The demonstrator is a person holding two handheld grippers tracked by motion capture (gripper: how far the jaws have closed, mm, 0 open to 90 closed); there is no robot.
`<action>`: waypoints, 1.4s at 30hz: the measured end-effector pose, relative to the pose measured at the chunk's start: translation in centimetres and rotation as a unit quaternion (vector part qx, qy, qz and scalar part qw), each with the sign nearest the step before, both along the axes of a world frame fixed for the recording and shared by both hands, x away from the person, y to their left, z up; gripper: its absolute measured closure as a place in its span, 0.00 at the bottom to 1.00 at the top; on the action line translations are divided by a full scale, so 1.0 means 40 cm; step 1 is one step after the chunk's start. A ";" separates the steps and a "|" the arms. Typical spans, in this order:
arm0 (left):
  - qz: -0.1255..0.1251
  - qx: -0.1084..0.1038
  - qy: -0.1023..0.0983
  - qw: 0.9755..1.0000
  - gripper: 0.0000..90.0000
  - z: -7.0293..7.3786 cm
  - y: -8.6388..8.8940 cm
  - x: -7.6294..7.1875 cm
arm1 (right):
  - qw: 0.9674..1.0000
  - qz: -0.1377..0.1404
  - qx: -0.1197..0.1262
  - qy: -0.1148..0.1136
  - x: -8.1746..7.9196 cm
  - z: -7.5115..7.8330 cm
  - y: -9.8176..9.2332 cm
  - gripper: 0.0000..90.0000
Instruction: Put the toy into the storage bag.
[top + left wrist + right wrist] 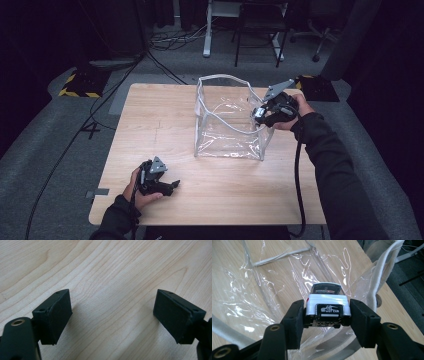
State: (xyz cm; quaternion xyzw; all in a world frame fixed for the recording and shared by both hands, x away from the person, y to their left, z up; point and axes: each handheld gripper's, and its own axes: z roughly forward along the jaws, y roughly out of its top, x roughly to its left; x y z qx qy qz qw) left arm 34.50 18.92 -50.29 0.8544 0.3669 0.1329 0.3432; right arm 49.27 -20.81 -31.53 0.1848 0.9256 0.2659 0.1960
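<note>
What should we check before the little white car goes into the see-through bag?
1. Car held tight: the right gripper has its fingers pressed on both sides of the white toy car: ok.
2. Car above the clear bag: ok.
3. Bag mouth open at the top: ok.
4. Bag standing on the table: ok.
5. Left gripper out of the way, open, holding nothing: ok.
6. Anything already in the bag: cannot tell.
</note>
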 end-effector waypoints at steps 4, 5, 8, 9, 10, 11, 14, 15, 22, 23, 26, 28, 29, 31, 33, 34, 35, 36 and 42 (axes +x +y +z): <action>0.000 0.000 0.000 1.000 0.17 0.000 0.000 0.000 | 1.000 -0.001 0.002 0.005 -0.001 -0.007 0.003 0.53; 0.000 0.000 0.000 1.000 0.17 0.000 0.000 0.000 | 1.000 0.003 0.000 0.004 -0.001 -0.009 0.004 0.53; 0.000 0.000 0.000 1.000 0.17 0.000 0.000 0.000 | 1.000 0.001 0.001 0.007 -0.001 -0.014 0.009 0.53; 0.000 0.000 0.000 1.000 0.17 0.000 0.000 0.000 | 1.000 0.001 0.002 0.007 -0.001 -0.016 0.011 0.53; 0.000 0.000 0.000 1.000 0.17 0.000 0.000 0.000 | 1.000 0.000 0.000 0.008 -0.001 -0.017 0.012 0.53; 0.000 0.001 0.000 1.000 0.17 0.000 0.000 0.000 | 1.000 -0.001 0.001 0.011 0.000 -0.018 0.014 0.53; 0.001 0.000 0.000 1.000 0.17 0.000 0.000 0.000 | 1.000 0.001 0.001 0.016 0.002 -0.023 0.016 0.52; 0.001 -0.001 0.000 1.000 0.17 0.000 0.000 0.000 | 1.000 0.001 0.002 0.018 0.002 -0.023 0.017 0.52; 0.000 0.000 0.001 1.000 0.17 0.000 0.000 0.000 | 1.000 0.002 0.004 0.016 0.003 -0.025 0.023 0.51; 0.000 0.000 0.000 1.000 0.17 0.000 0.000 0.000 | 1.000 -0.001 0.005 0.015 0.003 -0.025 0.023 0.51; -0.001 0.001 0.002 1.000 0.17 0.001 0.000 0.000 | 1.000 -0.002 0.005 0.015 0.004 -0.026 0.022 0.49; -0.001 0.001 0.002 1.000 0.17 0.001 0.001 0.000 | 1.000 -0.003 0.007 0.017 0.003 -0.026 0.021 0.49; -0.001 0.001 0.003 1.000 0.17 0.001 0.001 0.000 | 1.000 -0.003 0.007 0.017 0.003 -0.026 0.021 0.49; 0.000 0.000 0.001 1.000 0.17 0.000 0.000 0.000 | 1.000 -0.004 0.006 0.016 0.003 -0.026 0.022 0.50; 0.000 0.000 0.001 1.000 0.17 0.000 0.000 0.000 | 1.000 -0.004 0.007 0.017 0.002 -0.026 0.023 0.49; 0.000 0.000 0.001 1.000 0.17 0.000 0.000 0.000 | 1.000 -0.005 0.007 0.016 0.002 -0.026 0.023 0.49; 0.000 0.000 0.001 1.000 0.17 0.000 0.000 0.000 | 1.000 -0.005 0.007 0.016 0.002 -0.026 0.023 0.49; 0.000 0.000 0.001 1.000 0.17 0.000 0.000 0.000 | 1.000 -0.005 0.007 0.016 0.002 -0.026 0.023 0.49; 0.000 0.000 0.001 1.000 0.17 0.000 0.000 0.000 | 1.000 -0.004 0.009 0.016 0.002 -0.026 0.023 0.49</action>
